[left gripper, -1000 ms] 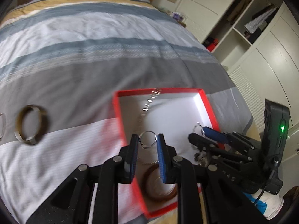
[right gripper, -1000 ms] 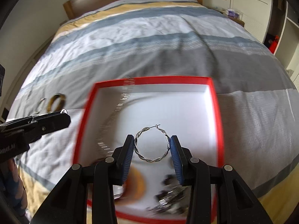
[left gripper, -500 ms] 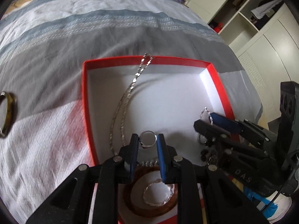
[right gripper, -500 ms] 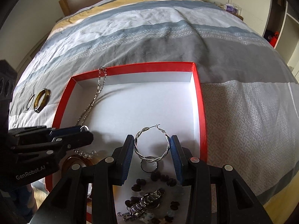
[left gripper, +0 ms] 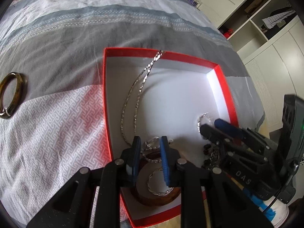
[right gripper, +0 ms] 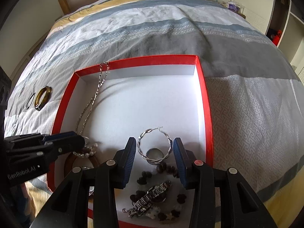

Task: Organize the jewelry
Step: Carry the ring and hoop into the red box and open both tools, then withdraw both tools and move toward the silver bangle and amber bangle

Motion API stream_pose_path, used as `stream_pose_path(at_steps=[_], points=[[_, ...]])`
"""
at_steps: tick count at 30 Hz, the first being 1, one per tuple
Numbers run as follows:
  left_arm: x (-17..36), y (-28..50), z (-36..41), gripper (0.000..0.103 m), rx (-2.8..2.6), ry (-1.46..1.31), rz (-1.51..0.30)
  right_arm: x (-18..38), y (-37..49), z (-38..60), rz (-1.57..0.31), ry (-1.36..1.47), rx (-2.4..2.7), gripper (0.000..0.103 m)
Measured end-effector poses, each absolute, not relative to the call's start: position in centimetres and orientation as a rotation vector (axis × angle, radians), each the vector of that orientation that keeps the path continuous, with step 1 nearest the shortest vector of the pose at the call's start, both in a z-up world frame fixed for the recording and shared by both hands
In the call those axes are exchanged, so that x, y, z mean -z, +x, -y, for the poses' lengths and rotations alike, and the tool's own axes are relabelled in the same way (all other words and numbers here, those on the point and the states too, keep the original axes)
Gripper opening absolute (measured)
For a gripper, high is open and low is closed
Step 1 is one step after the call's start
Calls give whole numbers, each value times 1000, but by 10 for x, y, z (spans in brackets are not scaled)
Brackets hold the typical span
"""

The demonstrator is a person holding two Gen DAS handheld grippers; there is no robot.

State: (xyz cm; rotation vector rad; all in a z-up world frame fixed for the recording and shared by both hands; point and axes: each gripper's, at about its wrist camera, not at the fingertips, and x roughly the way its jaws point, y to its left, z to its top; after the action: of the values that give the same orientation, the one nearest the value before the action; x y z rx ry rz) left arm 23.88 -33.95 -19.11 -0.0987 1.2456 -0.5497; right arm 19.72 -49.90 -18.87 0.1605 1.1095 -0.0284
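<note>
The red box with a white floor lies on the bed. My left gripper hangs low over its near left corner. Its jaws are opening, and a small silver ring sits loose between them above a pearl string. Below it lies a brown wooden bangle with a silver hoop inside. My right gripper is shut on a twisted silver hoop earring, held upright over another ring on the box floor. A silver chain drapes over the far wall.
Dark beads and a metal watch band lie in the near part of the box. On the striped bedspread left of the box rest an olive bangle and a thin silver hoop. White wardrobes and shelves stand at the right.
My left gripper has sunk into the box's near left corner and its jaws have widened around the small ring. The right gripper still holds the hoop earring in much the same place.
</note>
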Motion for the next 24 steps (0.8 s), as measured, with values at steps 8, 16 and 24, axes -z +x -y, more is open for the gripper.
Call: stream_pose_path(at_steps=[8,16,24], points=[[162,232,325,34,599,-116,-1179,174,183,493,-1088,157,53,43],[140,215,285,34,585,-125,-1137,153,165,474,-1063,162,58,43],[135,197,210,40,492,-120,-1123,137,141,435,-1062,169,42,43]])
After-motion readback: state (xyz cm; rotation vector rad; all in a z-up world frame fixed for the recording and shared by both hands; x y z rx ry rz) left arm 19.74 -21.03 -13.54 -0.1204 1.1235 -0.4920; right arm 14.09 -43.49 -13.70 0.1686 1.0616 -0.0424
